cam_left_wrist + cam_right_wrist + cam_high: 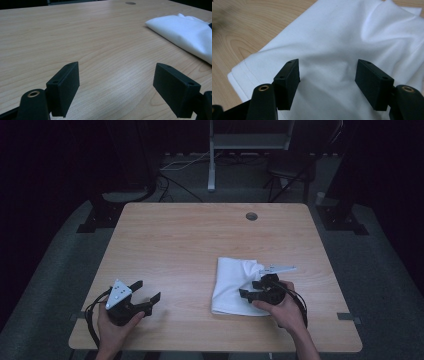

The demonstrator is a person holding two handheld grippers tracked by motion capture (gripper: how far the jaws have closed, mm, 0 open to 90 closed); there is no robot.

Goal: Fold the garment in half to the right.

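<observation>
The person's forearms enter from the near edge of the table (pixel 200 235). The left hand (pixel 117 322) rests near the front left corner, gripping the left gripper (pixel 148 295) from behind; the gripper points forward and toward the table's middle, held low over bare wood, its jaws wide apart with nothing between them. The right hand (pixel 282 307) lies on the right half of the table and turns the right gripper (pixel 248 293) leftward, over the folded white cloth (pixel 230 285). Right gripper view: jaws apart, hanging just above the cloth's (pixel 342 37) rumpled surface, not pinching it. The cloth lies right of centre, nearer the front edge, well apart from the left gripper.
</observation>
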